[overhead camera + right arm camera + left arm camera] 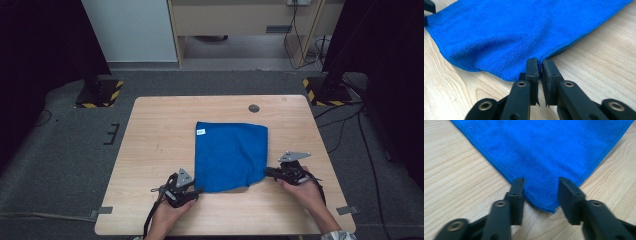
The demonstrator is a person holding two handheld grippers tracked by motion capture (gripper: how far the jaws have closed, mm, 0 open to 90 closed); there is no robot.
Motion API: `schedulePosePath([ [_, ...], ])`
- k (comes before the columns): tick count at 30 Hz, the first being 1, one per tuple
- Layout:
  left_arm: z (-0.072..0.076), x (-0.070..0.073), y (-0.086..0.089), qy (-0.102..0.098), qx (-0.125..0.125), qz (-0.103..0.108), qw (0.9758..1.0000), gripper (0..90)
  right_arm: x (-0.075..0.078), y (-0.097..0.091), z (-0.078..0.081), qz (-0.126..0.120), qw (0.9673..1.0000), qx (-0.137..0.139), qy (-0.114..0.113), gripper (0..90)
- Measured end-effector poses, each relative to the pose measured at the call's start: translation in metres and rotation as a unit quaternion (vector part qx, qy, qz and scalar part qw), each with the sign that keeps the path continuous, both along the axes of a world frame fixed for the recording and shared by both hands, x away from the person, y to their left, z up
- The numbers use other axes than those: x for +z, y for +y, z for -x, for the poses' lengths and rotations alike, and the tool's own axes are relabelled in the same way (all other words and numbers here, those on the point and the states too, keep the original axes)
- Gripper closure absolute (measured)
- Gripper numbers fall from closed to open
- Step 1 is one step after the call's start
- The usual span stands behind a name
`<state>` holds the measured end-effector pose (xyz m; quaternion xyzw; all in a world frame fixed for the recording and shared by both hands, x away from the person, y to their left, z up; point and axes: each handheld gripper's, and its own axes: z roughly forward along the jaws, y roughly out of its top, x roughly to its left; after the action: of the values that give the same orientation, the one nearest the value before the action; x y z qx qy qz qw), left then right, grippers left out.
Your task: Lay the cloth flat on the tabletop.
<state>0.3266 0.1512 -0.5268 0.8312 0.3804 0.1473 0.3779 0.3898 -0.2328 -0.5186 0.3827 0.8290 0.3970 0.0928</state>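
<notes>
my left gripper (192, 190) sits low at the near left corner of the blue cloth (230, 154), fingers apart astride that corner; my right gripper (270, 172) has its fingers pinched on the near right corner; the cloth lies flat mid-worktop (150, 150), folded square

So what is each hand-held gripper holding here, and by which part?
The right hand-held gripper pinches the blue cloth at its near right corner. The left hand-held gripper straddles the near left corner, jaws apart, not gripping.
</notes>
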Motion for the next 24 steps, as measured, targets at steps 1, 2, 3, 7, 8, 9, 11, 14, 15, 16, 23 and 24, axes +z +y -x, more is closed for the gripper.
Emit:
schedulePosePath([
  [1, 0.000, 0.000, 0.000, 0.002, -0.003, -0.003, 1.0000, 65.7, 0.002, -0.001, 0.000, -0.006, 1.0000, -0.002, 0.000, 86.1],
  [2, 0.000, 0.000, 0.000, 0.002, -0.003, -0.003, 1.0000, 69.1, 0.002, -0.001, 0.000, -0.006, 1.0000, -0.002, 0.000, 86.1],
  [3, -0.001, -0.001, 0.000, 0.003, -0.003, -0.005, 1.0000, 69.1, 0.003, -0.001, 0.000, -0.006, 1.0000, -0.002, -0.003, 86.6],
  [7, -0.002, -0.001, 0.001, 0.002, -0.004, -0.014, 0.9999, 79.4, 0.005, -0.003, -0.001, -0.010, 0.9999, -0.003, -0.005, 87.7],
  [8, -0.003, 0.000, 0.002, 0.003, -0.005, -0.016, 0.9999, 81.7, 0.006, -0.003, -0.001, -0.010, 0.9999, -0.004, -0.006, 87.8],
  [9, -0.003, 0.000, 0.002, 0.004, -0.004, -0.016, 0.9999, 83.7, 0.008, -0.004, -0.002, -0.011, 0.9999, -0.006, -0.007, 87.8],
  [11, -0.004, 0.000, 0.003, 0.006, -0.006, -0.016, 0.9998, 86.6, 0.011, -0.007, -0.002, -0.012, 0.9999, -0.008, -0.009, 87.9],
  [14, -0.005, 0.001, 0.002, 0.007, -0.008, -0.020, 0.9997, 89.7, 0.015, -0.009, -0.003, -0.014, 0.9998, -0.015, -0.009, 87.9],
  [15, -0.005, 0.001, 0.002, 0.007, -0.007, -0.022, 0.9997, 89.9, 0.017, -0.011, -0.004, -0.012, 0.9998, -0.014, -0.008, 87.9],
  [16, -0.005, 0.002, 0.002, 0.008, -0.006, -0.024, 0.9997, 89.9, 0.018, -0.012, -0.004, -0.012, 0.9997, -0.016, -0.010, 87.9],
  [23, -0.006, 0.001, 0.000, 0.005, -0.007, -0.025, 0.9997, 90.0, 0.032, 0.011, -0.016, 0.005, 1.0000, 0.006, 0.001, 87.6],
  [24, -0.006, 0.001, 0.000, 0.004, -0.008, -0.026, 0.9996, 90.0, 0.033, 0.020, -0.020, 0.015, 0.9998, 0.012, 0.004, 87.6],
])
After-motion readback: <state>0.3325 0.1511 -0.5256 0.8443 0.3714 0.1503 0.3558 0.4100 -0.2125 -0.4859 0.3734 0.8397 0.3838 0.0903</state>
